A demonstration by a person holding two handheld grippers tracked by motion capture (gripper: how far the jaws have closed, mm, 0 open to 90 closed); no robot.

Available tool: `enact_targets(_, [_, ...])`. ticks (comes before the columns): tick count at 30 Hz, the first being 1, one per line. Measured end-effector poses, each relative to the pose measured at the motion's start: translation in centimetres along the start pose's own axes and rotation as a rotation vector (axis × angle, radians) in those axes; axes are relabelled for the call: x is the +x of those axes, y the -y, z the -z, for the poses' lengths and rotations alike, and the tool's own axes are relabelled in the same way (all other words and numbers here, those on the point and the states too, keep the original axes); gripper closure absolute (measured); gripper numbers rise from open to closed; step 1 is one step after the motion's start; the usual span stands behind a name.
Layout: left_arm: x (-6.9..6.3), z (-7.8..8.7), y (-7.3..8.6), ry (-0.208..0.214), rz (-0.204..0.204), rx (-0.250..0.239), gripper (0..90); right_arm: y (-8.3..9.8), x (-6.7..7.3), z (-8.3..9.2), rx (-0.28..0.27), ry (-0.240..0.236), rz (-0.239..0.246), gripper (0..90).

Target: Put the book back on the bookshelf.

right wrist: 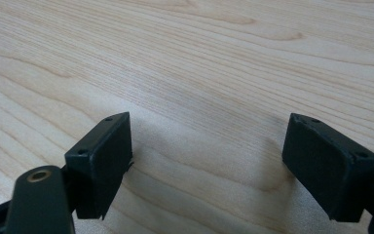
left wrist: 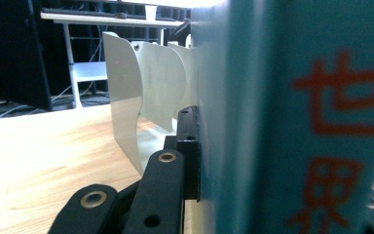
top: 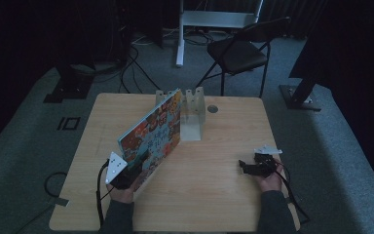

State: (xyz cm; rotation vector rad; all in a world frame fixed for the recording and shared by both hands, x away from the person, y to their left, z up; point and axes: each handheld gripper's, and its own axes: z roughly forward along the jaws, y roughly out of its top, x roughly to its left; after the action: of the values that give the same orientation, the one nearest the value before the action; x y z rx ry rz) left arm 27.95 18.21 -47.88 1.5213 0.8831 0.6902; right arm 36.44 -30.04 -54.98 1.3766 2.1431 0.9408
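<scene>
high view, book: we had the picture book (top: 152, 134) stood on its long edge, running from about 7 o'clock near the table's (top: 224, 195) front left toward 12 o'clock, its far end right at the white rack (top: 189, 109).
high view, left tongs: our left gripper (top: 126, 171) sat at the book's near end, clamped on it as far as we could tell from up there.
high view, right tongs: the right gripper (top: 253, 165) rested at roughly 4 o'clock on the table, well apart from the book, doing nothing.
left gripper view, grip: the jaws were closed on the book (left wrist: 292, 117), one black pad (left wrist: 189, 151) flat against the teal cover. The rack's curved dividers (left wrist: 126, 97) stood just ahead at 11 o'clock.
left gripper view, our take: the step looked like feeding the book into a slot. We figured it wanted the book kept upright and lined up with one gap before pushing, since a tilted corner would probably catch a divider and shove the rack.
right gripper view, tongs: the right gripper's (right wrist: 207, 156) jaws were wide apart over bare wood (right wrist: 199, 58), holding nothing.
right gripper view, tip: we reckoned that free one could steady the rack or the book's far end.
</scene>
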Motion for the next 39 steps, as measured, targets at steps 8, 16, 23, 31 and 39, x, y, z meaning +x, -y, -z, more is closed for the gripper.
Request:
enact_targets(8, [0.16, 0.06, 0.06, -0.034, 0.008, -0.004, 81.3, 0.0, 0.0, 0.0, 0.0, 0.0, 0.0, 17.9])
enact_targets(16, [0.18, 0.07, -0.1, -0.052, 0.005, -0.008, 81.2, 0.0, 0.0, 0.0, 0.0, 0.0, 0.0, 17.9])
enact_targets(23, [0.11, -0.09, -0.25, -0.079, 0.008, -0.012, 81.3, 0.0, 0.0, 0.0, 0.0, 0.0, 0.0, 17.9])
enact_targets(31, [-0.02, -0.27, -0.36, -0.11, 0.002, -0.01, 81.2, 0.0, 0.0, 0.0, 0.0, 0.0, 0.0, 17.9])
enact_targets(39, [-0.23, -0.75, -0.4, -0.134, -0.003, -0.004, 81.2, 0.0, -0.01, 0.0, 0.0, 0.0, 0.0, 17.9])
